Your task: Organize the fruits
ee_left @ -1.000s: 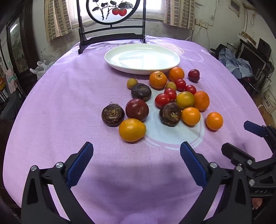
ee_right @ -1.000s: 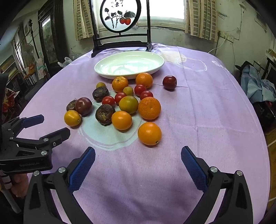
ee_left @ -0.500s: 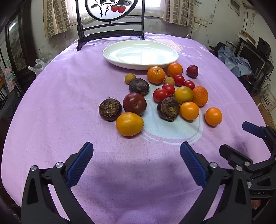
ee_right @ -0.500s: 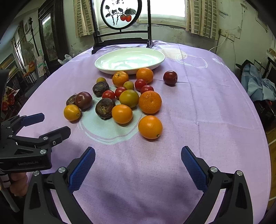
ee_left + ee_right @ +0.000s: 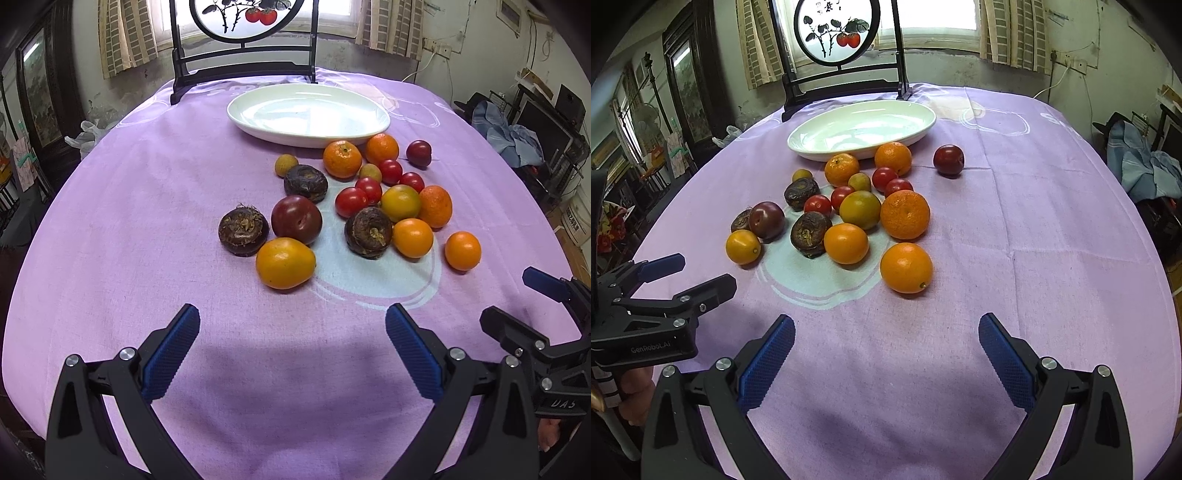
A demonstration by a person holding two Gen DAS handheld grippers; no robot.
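A heap of mixed fruit lies mid-table on the purple cloth: oranges, red tomatoes, dark plums and brown water chestnuts. Nearest my left gripper [image 5: 291, 343] is a yellow-orange fruit [image 5: 285, 263], with a dark plum [image 5: 296, 220] and a brown chestnut [image 5: 243, 230] just behind it. My right gripper [image 5: 886, 350] faces an orange [image 5: 906, 267] at the heap's near edge. Both grippers are open and hold nothing, hovering short of the fruit. A white oval plate [image 5: 308, 114] [image 5: 862, 129] stands empty behind the heap.
A dark wooden stand with a round painted panel [image 5: 836, 31] rises at the table's far edge behind the plate. One plum [image 5: 948, 159] sits apart to the right. Bare cloth stretches on the left [image 5: 147, 192] and right [image 5: 1052, 221]. Room clutter surrounds the table.
Both grippers have tilted down and edged a little toward the fruit, so the heap sits lower and nearer in each view. The jaws stay open and no fruit has moved.
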